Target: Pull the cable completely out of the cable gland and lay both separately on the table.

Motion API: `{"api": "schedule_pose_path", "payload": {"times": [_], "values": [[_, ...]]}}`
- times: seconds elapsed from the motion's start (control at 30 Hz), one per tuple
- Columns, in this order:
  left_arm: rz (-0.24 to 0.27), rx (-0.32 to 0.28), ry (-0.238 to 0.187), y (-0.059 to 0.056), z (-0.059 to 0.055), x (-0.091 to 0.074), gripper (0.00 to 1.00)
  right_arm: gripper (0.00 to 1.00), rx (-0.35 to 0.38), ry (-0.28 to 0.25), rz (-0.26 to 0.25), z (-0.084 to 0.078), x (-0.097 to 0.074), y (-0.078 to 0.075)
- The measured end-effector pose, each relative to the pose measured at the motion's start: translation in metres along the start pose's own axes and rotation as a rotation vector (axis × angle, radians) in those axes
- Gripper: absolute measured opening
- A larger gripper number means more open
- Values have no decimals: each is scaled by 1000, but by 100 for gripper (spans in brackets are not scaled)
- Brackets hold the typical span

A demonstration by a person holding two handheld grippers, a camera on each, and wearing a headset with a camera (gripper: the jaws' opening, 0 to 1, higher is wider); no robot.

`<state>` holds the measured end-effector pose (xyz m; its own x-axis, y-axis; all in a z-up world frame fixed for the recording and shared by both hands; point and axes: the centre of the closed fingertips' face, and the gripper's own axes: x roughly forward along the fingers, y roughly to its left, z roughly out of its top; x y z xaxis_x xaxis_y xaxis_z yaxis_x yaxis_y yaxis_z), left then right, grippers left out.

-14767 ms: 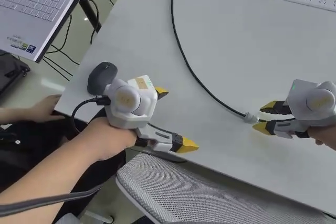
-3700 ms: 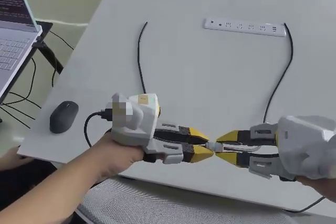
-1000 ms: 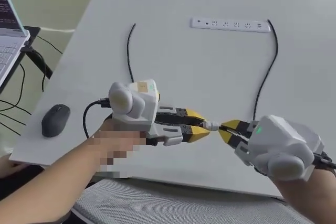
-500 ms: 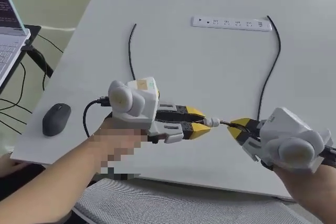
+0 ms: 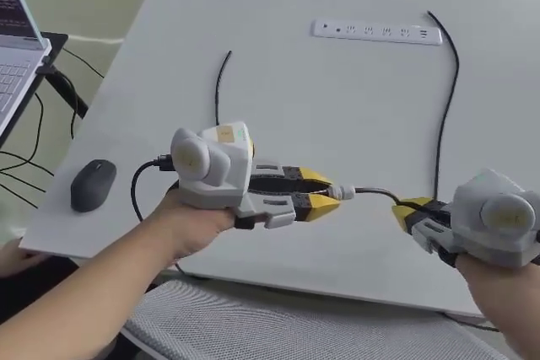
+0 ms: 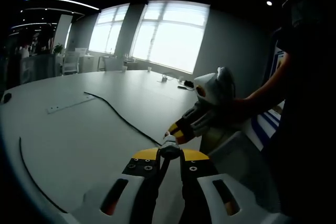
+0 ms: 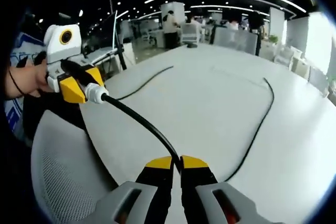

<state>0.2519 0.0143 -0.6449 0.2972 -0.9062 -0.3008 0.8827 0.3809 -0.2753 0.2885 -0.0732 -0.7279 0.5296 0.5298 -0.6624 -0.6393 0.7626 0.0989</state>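
My left gripper (image 5: 325,194) is shut on the small white cable gland (image 5: 341,193), which sticks out of its yellow tips (image 6: 169,153). The black cable (image 5: 375,194) leaves the gland and sags across a short gap to my right gripper (image 5: 403,212), which is shut on it. Past that grip the cable (image 5: 447,99) runs up the table toward the far side. In the right gripper view the cable (image 7: 139,119) stretches from my jaws (image 7: 176,162) to the gland (image 7: 94,93). Both grippers hover above the table's near edge.
A white power strip (image 5: 375,32) lies at the back of the white table (image 5: 337,107). Another black cable stretch (image 5: 221,82) lies left of centre. A dark mouse (image 5: 93,185) sits at the left corner, with a laptop (image 5: 17,48) beyond and a mesh chair (image 5: 253,318) below.
My right gripper has moved right, away from the left one, and a longer stretch of cable now shows between the gland and its jaws. The left gripper has held its place.
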Motion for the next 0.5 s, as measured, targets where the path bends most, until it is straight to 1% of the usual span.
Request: {"api": "schedule_pose_path", "payload": {"times": [0.1, 0.2, 0.23, 0.37, 0.5], "values": [[-3, 6, 9, 0, -1, 1, 15, 0, 21, 17, -12, -5, 1, -1], [-6, 11, 15, 1, -3, 1, 15, 0, 68, 26, -11, -8, 4, -2], [-6, 11, 15, 1, -3, 1, 15, 0, 72, 29, -11, -8, 4, -1], [-5, 5, 11, 3, -2, 1, 15, 0, 58, 25, -2, -9, 5, 2], [-5, 4, 13, 3, -2, 1, 15, 0, 55, 7, 7, -8, 3, 3]]}}
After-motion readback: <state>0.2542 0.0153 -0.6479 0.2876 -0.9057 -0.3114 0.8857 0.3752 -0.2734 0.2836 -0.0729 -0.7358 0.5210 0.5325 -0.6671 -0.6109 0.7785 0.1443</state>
